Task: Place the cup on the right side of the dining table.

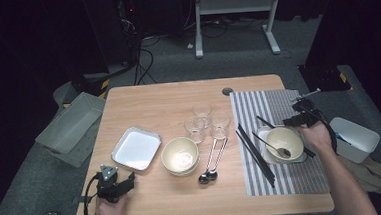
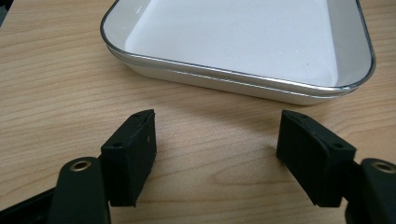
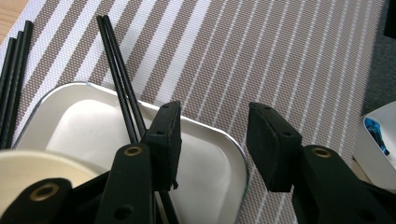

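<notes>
I am looking down at a light wooden table (image 1: 153, 109) in a dark room with a grey floor. A striped mat (image 1: 278, 107) lies on the right part of the table. On the mat sits a small metal tray (image 3: 205, 182) with a cream bowl (image 1: 284, 143) on it, and a spoon (image 1: 276, 150) rests in that bowl. Next to the bowl a pair of black chopsticks (image 3: 116, 79) lies across the tray. They are long, thin and shiny black, and the two sticks lie side by side, touching. In the high view they run on a slant, from the far left of the tray to the near right. My right gripper (image 3: 212, 140) hangs just above the tray's corner with its jaws partly apart and nothing between them; one jaw is right by the chopsticks, and I cannot tell if it touches them. More black sticks (image 1: 254, 153) lie on the mat to the left of the tray. My left gripper (image 2: 215, 149) sits low over the bare wood with its jaws wide apart and empty, just in front of another white tray (image 2: 243, 42). In the middle of the table are a second cream bowl (image 1: 180, 155), two spoons (image 1: 209, 161) and three clear glasses (image 1: 203, 121).
</notes>
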`<control>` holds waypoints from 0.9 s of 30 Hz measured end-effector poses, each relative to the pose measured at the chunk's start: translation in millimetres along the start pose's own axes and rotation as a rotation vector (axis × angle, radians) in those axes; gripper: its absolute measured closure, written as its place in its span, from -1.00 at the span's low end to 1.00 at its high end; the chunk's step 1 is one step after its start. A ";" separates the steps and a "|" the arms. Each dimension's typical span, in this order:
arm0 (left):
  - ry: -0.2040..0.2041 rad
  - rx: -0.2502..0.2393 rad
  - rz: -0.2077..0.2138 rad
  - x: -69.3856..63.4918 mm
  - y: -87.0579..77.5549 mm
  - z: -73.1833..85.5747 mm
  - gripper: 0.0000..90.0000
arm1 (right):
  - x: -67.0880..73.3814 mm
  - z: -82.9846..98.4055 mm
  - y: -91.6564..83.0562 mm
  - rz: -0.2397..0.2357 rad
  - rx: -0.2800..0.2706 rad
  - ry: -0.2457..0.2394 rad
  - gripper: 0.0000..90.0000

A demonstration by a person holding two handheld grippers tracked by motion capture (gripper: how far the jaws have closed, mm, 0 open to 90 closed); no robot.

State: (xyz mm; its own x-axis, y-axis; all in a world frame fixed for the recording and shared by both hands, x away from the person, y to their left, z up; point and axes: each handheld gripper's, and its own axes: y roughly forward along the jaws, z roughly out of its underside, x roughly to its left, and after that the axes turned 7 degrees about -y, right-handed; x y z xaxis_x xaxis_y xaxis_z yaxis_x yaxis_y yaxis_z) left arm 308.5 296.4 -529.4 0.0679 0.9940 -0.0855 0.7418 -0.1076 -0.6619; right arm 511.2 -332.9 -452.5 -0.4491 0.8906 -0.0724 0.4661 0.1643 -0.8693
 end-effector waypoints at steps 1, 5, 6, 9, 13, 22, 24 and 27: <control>0.000 0.000 0.000 0.0 0.0 0.0 -0.36 | -0.6 3.7 -3.0 0.002 -0.011 0.007 0.23; 0.000 0.000 0.000 0.0 0.0 0.0 -0.36 | -0.2 17.9 -14.1 0.027 -0.036 0.007 0.23; 0.000 0.000 0.000 0.0 0.0 0.0 -0.36 | -0.1 22.2 -17.4 0.031 -0.043 0.007 0.23; 0.000 0.000 0.000 0.0 0.0 0.0 -0.36 | -0.4 35.0 -26.3 0.037 -0.051 0.025 0.24; 0.002 0.000 0.001 0.0 0.0 0.0 -0.36 | -1.7 54.7 -37.3 0.050 -0.042 0.041 0.25; 0.003 0.000 0.003 0.0 0.0 0.0 -0.36 | 3.1 90.7 -49.6 0.045 -0.027 0.074 0.24; 0.003 0.000 0.003 0.0 0.0 0.0 -0.36 | 5.8 96.6 -51.4 0.039 -0.023 0.067 0.24; 0.003 0.000 0.003 0.0 0.0 0.0 -0.36 | 8.3 102.9 -53.3 0.033 -0.018 0.069 0.24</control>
State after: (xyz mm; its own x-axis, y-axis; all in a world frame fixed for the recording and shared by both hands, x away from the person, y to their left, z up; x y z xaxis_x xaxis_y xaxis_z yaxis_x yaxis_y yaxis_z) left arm 308.4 296.4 -529.4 0.0718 0.9938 -0.0855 0.7416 -0.1105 -0.6617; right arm 404.3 -377.9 -457.1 -0.3799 0.9227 -0.0662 0.4933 0.1415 -0.8583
